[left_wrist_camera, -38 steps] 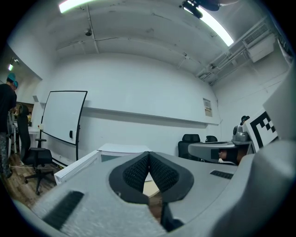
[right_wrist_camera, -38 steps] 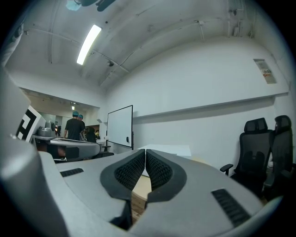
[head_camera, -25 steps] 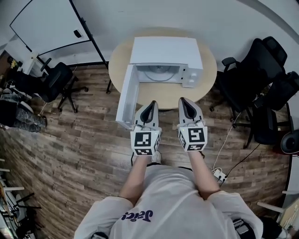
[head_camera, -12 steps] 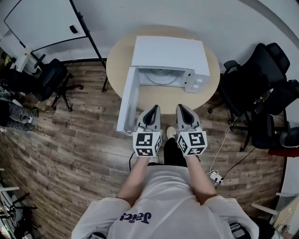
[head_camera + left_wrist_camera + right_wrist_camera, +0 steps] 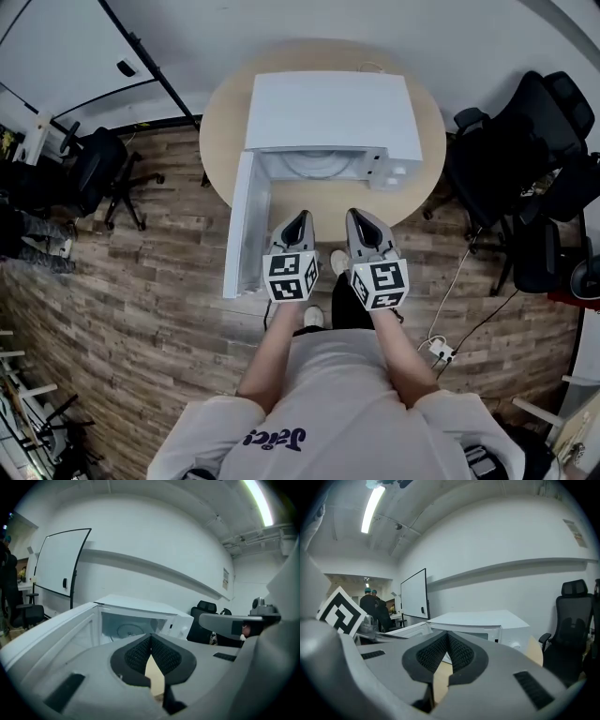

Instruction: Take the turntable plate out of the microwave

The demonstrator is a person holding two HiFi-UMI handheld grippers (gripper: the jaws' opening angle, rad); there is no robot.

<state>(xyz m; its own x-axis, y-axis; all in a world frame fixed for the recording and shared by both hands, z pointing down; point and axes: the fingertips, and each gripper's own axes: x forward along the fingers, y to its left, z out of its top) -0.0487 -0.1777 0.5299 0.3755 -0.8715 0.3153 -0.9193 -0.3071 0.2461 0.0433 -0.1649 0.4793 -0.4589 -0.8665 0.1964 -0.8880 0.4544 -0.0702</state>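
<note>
Head view, left gripper (image 5: 298, 217): you held it over the table's 6 o'clock edge, pointing at 12. In the left gripper view its pads (image 5: 140, 651) were pressed together with nothing between them.
Right gripper (image 5: 361, 216): it sat just beside the left one, at its 3 o'clock. Its jaws were likewise closed and empty in the right gripper view (image 5: 447, 637).
Table (image 5: 319, 199): a bare strip lay between both tips and the microwave (image 5: 328, 103), so you had room to spread the jaws before going in.
Door (image 5: 239, 220): it stood swung out toward you at the left gripper's 9 o'clock, near its side. You probably needed to guide that gripper in without brushing it.
Control panel (image 5: 392, 172): it was at the right gripper's 12 to 1 o'clock, so the opening lay toward 11 from that gripper.
Turntable plate (image 5: 314, 166): it lay flat on the cavity floor at 12 o'clock, untouched, and showed as a pale disc in the left gripper view (image 5: 130, 630).
Advice: you probably did best to come in low and level, pinch the near rim, lift the plate off its hub before pulling, and steady it with the other gripper. It looked smooth and likely to slip.
</note>
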